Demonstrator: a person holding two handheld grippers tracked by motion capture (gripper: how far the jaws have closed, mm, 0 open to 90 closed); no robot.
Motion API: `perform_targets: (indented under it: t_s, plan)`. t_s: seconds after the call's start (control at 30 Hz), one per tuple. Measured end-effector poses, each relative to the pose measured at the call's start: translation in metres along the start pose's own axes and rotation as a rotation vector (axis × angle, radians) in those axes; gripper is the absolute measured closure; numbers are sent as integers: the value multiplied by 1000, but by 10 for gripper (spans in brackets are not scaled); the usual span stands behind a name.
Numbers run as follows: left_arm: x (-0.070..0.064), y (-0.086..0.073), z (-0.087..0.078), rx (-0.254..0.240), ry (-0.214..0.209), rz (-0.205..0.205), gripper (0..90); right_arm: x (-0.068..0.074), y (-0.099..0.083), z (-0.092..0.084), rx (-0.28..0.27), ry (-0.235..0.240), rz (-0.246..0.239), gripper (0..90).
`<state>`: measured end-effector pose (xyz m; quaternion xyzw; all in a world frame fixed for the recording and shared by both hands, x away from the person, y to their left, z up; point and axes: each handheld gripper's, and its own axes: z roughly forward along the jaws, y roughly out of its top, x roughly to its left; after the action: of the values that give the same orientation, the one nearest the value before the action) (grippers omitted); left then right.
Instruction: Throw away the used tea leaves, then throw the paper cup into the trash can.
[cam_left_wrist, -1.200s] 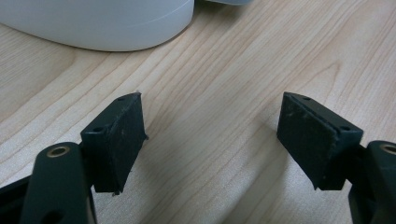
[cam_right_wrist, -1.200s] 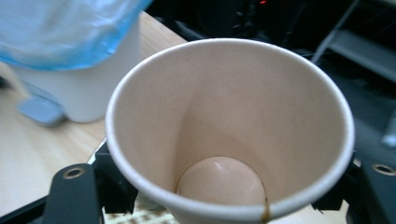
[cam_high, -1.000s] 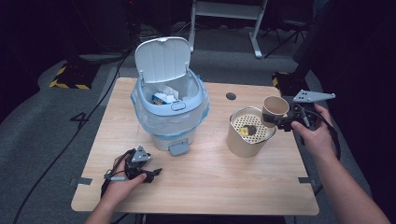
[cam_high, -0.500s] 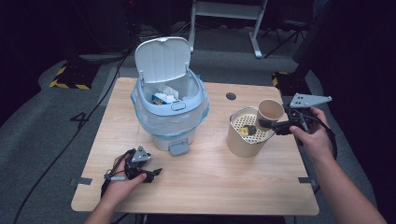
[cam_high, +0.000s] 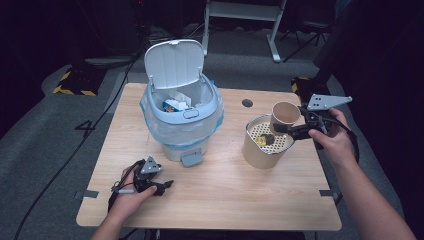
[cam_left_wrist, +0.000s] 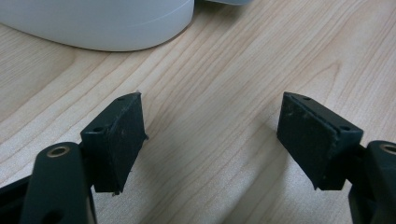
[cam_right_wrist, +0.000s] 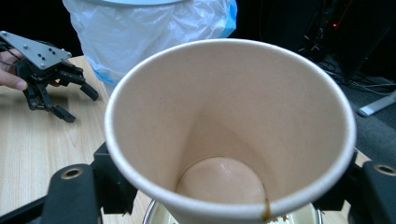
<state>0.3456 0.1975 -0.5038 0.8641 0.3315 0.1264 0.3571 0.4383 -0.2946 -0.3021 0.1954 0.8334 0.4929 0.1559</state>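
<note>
right gripper (cam_high: 285, 127) pinching tipped cup (cam_high: 285, 113) over strainer (cam_high: 266, 141): keep mouth inside rim; left gripper (cam_high: 161, 186) spread, resting on table (cam_high: 240, 200).

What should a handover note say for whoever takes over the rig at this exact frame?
Right claw: shut on the paper cup, held tilted over the tan strainer container; the cup looks empty inside.
Left claw: open, holding nothing, resting on the table in front of the bin.
Bin: lid up, bag lined, trash already inside.
Done, apparently: cup emptied into the strainer, where some residue sits.
Left, likely: drop the cup in the bin, then deal with the strainer contents.
</note>
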Motion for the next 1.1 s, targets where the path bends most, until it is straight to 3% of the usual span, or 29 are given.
perform_targets:
  t_s: [0.53, 0.83, 1.1]
  plan:
    - [0, 0, 0, 1, -5, 4, 237, -7, 49, 14, -29, 34, -34, 262]
    - [0, 1, 1, 0, -7, 5, 238, -12, 78, 31, -88, 72, -33, 260]
    - [0, 1, 2, 0, -6, 1, 238, -10, 105, 51, -98, 97, -53, 259]
